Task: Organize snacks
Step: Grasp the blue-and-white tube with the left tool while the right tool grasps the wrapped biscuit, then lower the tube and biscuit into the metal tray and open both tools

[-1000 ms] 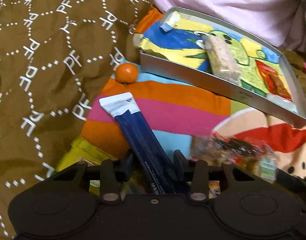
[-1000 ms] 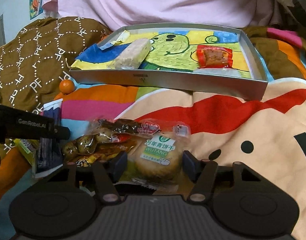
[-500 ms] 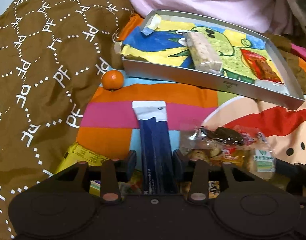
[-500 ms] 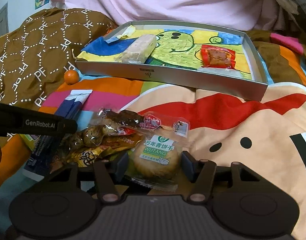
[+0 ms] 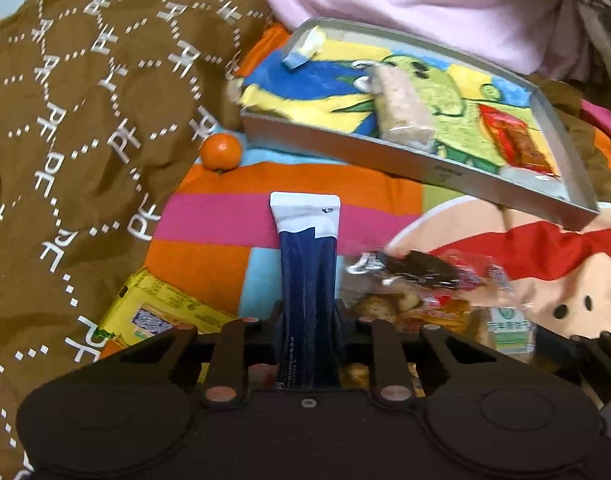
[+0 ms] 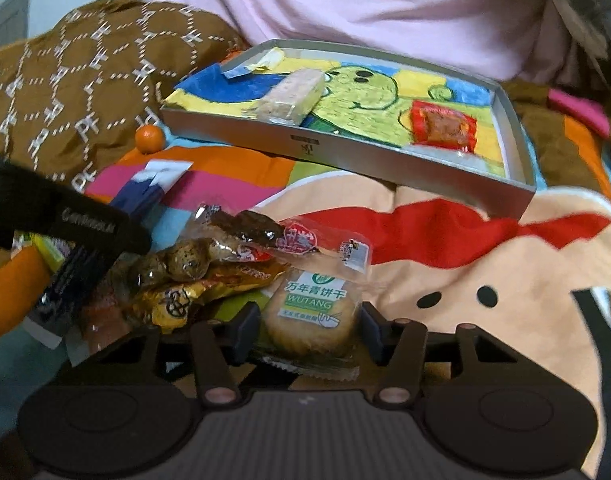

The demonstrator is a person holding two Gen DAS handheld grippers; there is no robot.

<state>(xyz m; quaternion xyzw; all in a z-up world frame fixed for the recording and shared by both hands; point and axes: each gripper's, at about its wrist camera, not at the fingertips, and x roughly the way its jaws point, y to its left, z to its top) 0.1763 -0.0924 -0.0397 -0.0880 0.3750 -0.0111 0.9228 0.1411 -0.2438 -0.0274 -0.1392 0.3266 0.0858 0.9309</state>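
**Two snacks gripped, tray waiting at far edge of bed**

Two grippers loaded at once. Left gripper (image 5: 308, 316): jaws nearly shut, clamped on lower part of dark blue stick packet (image 5: 308, 280), white sealed end pointing fwd over the pink stripe of the blanket (image 5: 225, 220). Right gripper (image 6: 310, 326): jaws partway open, pressed against both sides of round biscuit pack (image 6: 311, 312) w/ green label; looks like a grip, though pack seems to sit on the bedding yet.

Doing it well, probably: lift packet clear before swinging toward the silver tray (image 5: 405, 160), since tray wall stands proud and tray sits tilted on soft bedding. Set down flat on a free patch, e.g. near-left corner, clear of the pale rice bar (image 5: 401, 108) in the middle and red packet (image 5: 517, 140) toward the right side. Gentle squeeze only on the biscuit pack, crushable. Mind the loose pile (image 6: 209, 264) of foil and clear wrappers touching biscuit pack's left side; could drag along. Arms close together, so one at a time.

Left to right otherwise: brown patterned cover (image 5: 65, 140), yellow box (image 5: 153, 312) at its hem, small orange (image 5: 220, 151) just beside tray's near-left corner, striped cartoon blanket. Pink fabric (image 6: 345, 4) behind tray. Bit of wall and a poster at upper left, dim indoor light.
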